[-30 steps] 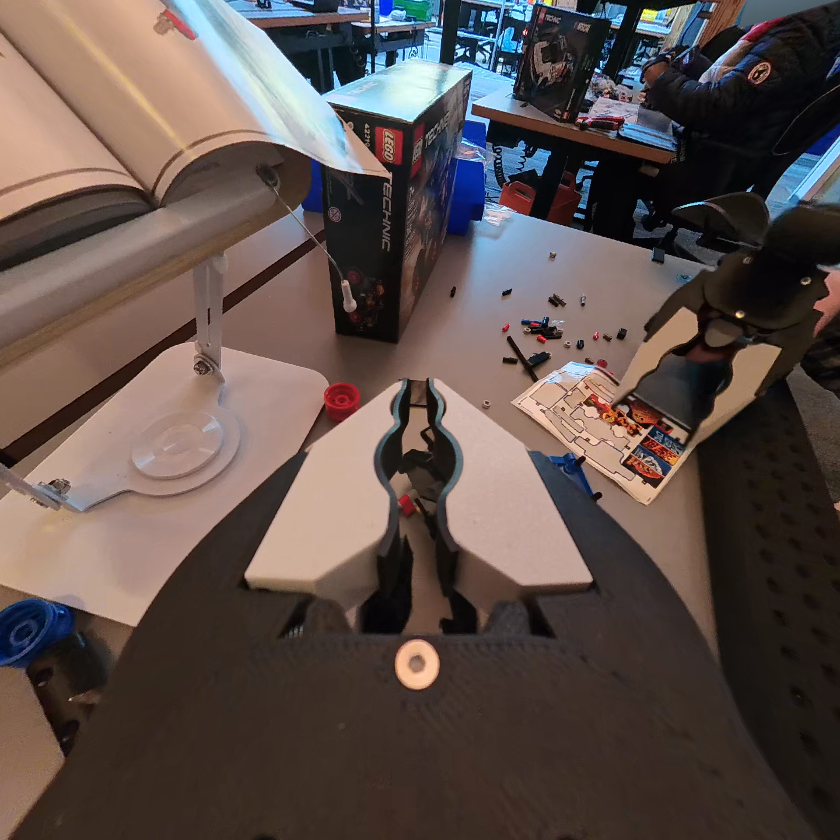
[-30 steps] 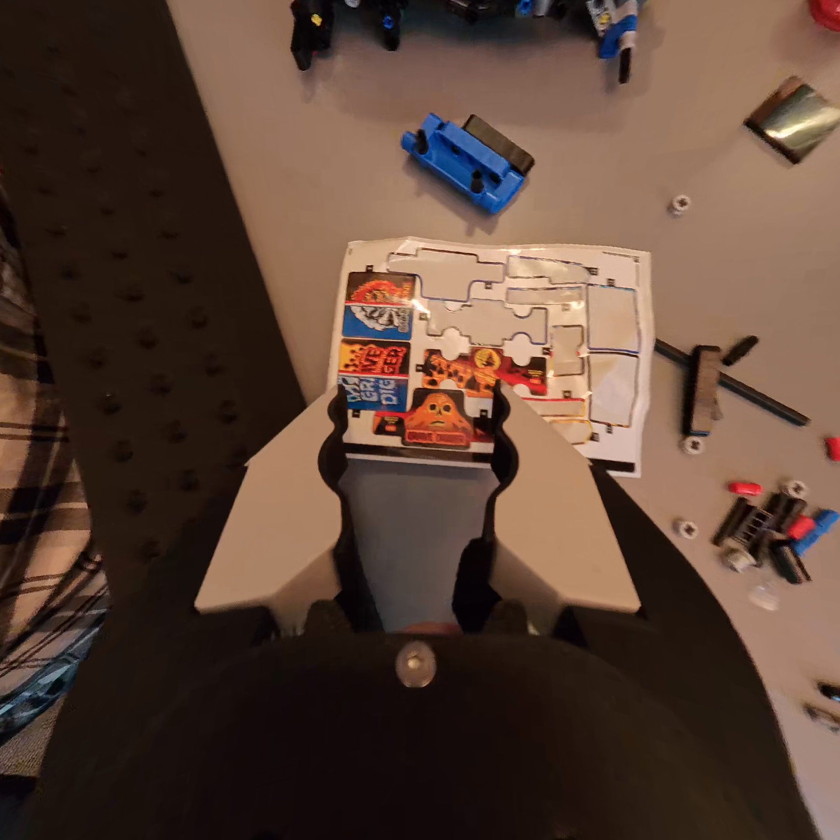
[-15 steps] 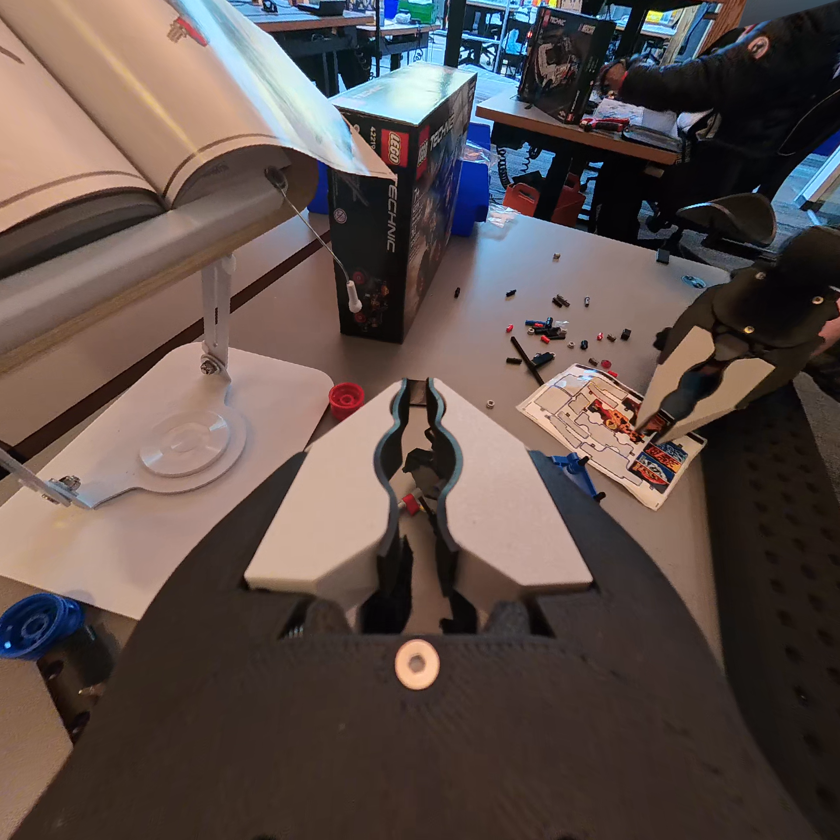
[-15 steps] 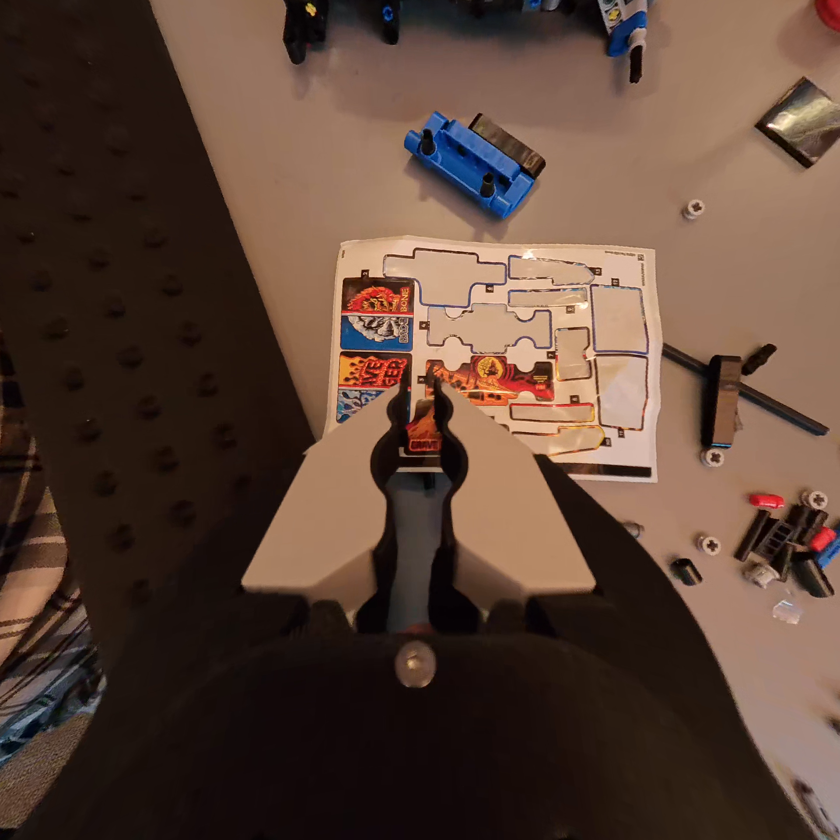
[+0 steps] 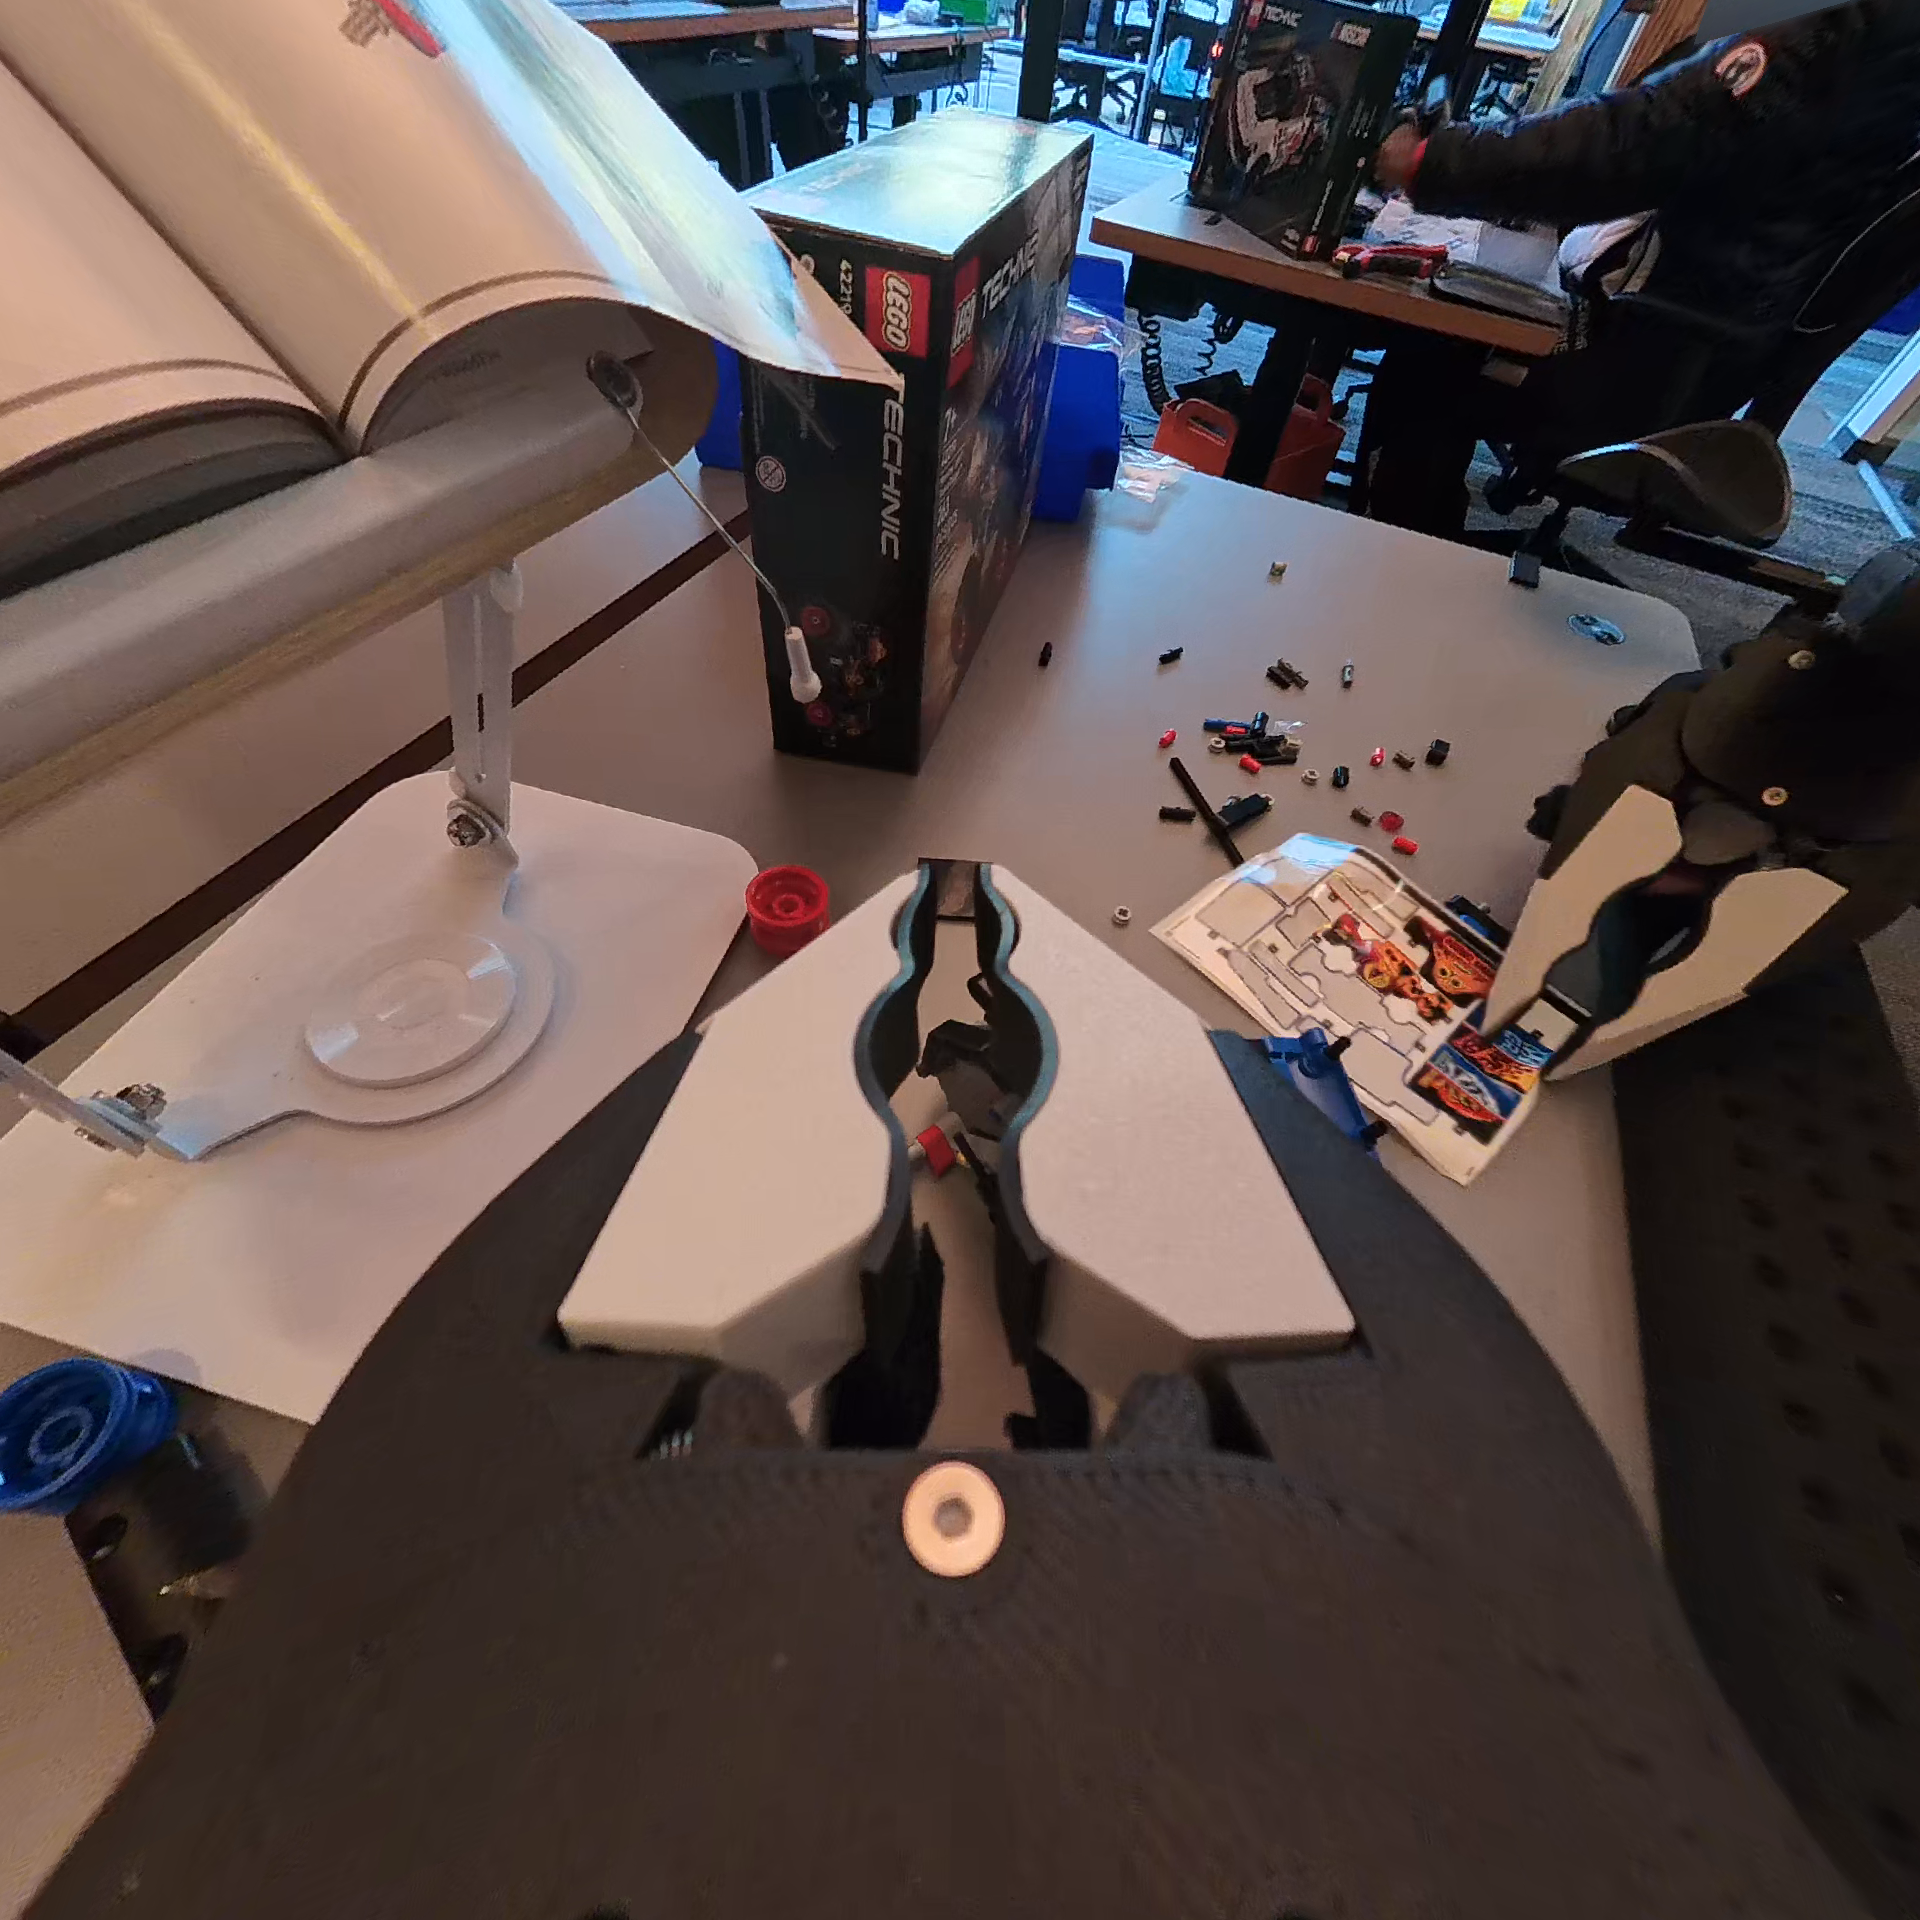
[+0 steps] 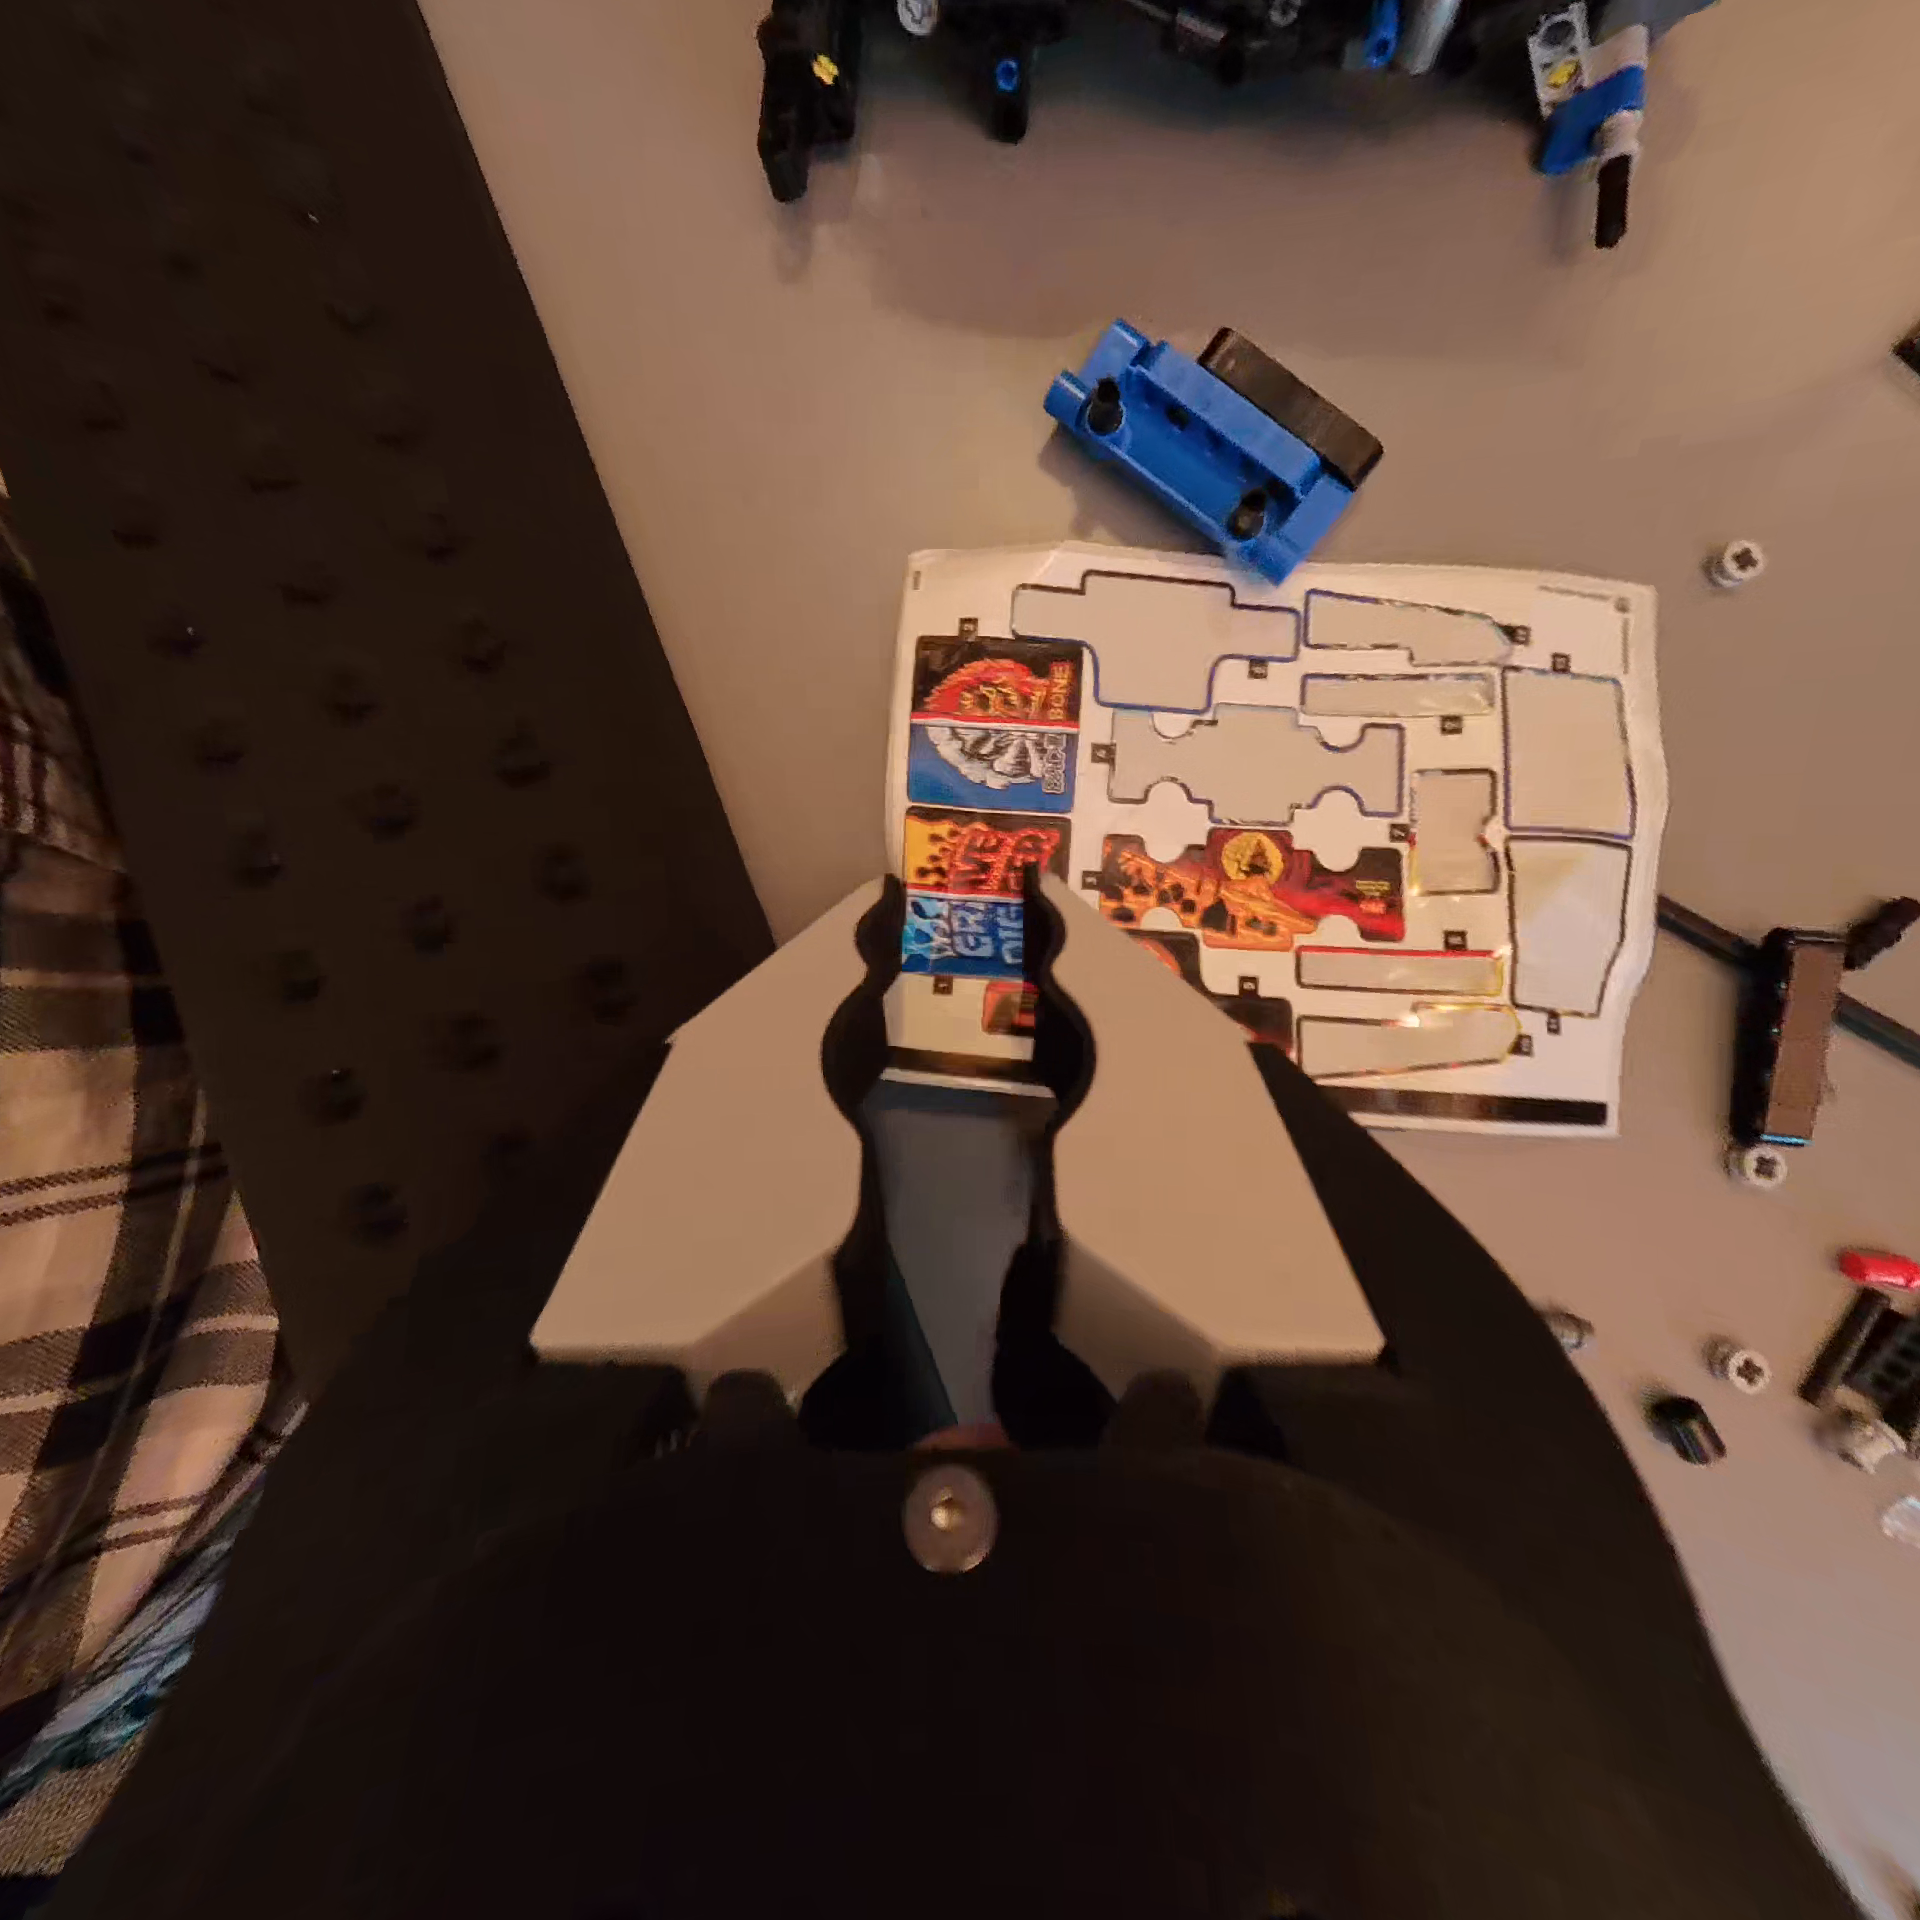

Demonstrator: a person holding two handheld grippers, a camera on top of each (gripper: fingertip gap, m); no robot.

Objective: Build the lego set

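On the counter (image 6: 935, 343), a half-emptied sticker sheet (image 6: 1268, 831) lies under the right gripper (image 6: 956, 904), jaws part-open, empty. Left gripper (image 5: 951, 883) clamps the unfinished black model (image 5: 961, 1060); loose pieces (image 5: 1278, 748) remain.

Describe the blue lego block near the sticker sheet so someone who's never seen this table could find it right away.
Start at the white sticker sheet lying flat on the grey table. Just past its far edge lies the blue lego block, at a slant. It is the only chunky blue piece there, with a black part on one side; the other loose pieces are small.
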